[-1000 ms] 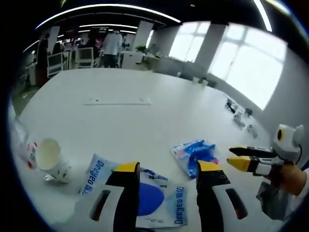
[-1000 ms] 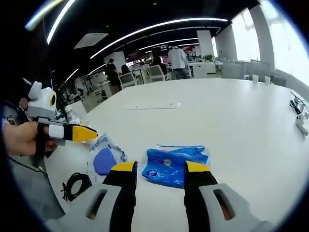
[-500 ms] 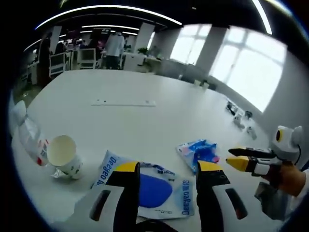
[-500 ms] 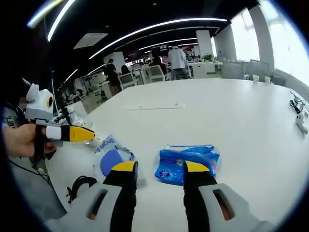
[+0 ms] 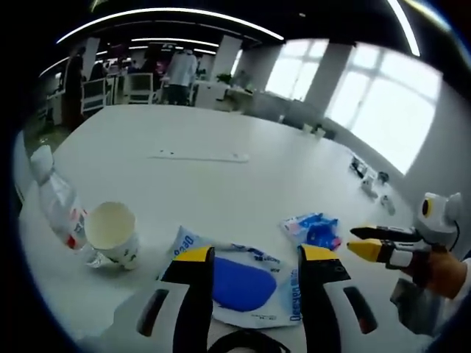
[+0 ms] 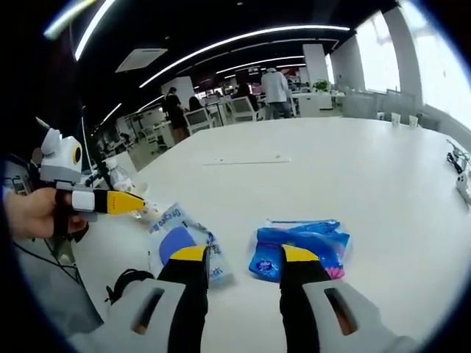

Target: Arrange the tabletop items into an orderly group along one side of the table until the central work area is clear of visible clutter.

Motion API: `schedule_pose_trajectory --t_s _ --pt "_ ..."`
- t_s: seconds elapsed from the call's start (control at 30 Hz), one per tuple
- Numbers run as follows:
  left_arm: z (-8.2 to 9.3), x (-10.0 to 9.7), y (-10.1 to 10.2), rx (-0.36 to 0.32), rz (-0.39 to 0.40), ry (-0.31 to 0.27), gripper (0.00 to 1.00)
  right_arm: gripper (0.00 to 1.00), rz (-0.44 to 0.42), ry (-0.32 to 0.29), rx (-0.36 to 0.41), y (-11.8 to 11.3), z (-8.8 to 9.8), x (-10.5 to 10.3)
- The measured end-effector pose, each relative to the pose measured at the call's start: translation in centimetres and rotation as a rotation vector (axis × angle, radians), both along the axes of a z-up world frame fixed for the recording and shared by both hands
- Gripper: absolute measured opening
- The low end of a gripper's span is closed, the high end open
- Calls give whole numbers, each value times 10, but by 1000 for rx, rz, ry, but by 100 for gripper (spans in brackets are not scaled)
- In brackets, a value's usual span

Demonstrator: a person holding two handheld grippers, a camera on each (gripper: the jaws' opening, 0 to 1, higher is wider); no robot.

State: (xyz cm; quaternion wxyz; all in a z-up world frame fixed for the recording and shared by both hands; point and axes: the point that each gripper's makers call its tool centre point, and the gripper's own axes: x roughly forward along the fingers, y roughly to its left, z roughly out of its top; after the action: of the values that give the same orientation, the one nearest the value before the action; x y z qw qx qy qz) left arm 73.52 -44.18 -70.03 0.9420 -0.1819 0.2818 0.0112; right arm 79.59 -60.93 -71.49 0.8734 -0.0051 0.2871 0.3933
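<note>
My left gripper (image 5: 255,257) hangs open just above a white packet with a blue oval (image 5: 243,283). To its right lies a blue packet (image 5: 313,228). A paper cup (image 5: 112,232) stands at the left, with a clear plastic bottle (image 5: 59,206) lying beside it. My right gripper (image 6: 244,256) is open with nothing held, and the blue packet (image 6: 302,246) lies just beyond its right jaw. The white packet (image 6: 180,243) sits to its left. A hand holds each gripper: the right gripper (image 5: 360,243) enters from the right, the left gripper (image 6: 136,202) from the left.
A black cable (image 6: 129,283) coils near the table's front edge (image 5: 243,342). The white table (image 5: 221,191) carries a flat strip (image 5: 199,157) farther out and small items (image 5: 368,176) at its right side. Desks, chairs and people stand beyond it.
Both views have shifted as the hands drew back and turned; the cup and bottle now sit further into the left gripper view. Nothing on the table moved, and both grippers stayed open.
</note>
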Motion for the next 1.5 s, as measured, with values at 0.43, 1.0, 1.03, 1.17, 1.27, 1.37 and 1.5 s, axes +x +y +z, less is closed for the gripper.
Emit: schedule_pose_trajectory --t_s 0.43,1.0,1.03,1.17,1.27,1.37,1.5 --pt "-25 -24 35 -7 86 41 45 34 51 61 -12 13 -24 -21" --pt "-54 -21 64 -19 127 81 46 34 102 132 -24 25 -51 -50" --pt "-56 -20 65 -32 133 86 46 34 101 138 -21 25 -53 -51" --pt "-62 -20 68 -56 160 92 47 34 88 165 -5 25 -55 -60" --pt "-68 -20 71 -56 170 100 47 34 103 181 -5 30 -57 -72" --pt "-71 -20 69 -57 170 106 46 34 121 198 9 34 -62 -76" --pt "-76 -23 63 -43 153 123 45 33 128 218 20 39 -65 -85"
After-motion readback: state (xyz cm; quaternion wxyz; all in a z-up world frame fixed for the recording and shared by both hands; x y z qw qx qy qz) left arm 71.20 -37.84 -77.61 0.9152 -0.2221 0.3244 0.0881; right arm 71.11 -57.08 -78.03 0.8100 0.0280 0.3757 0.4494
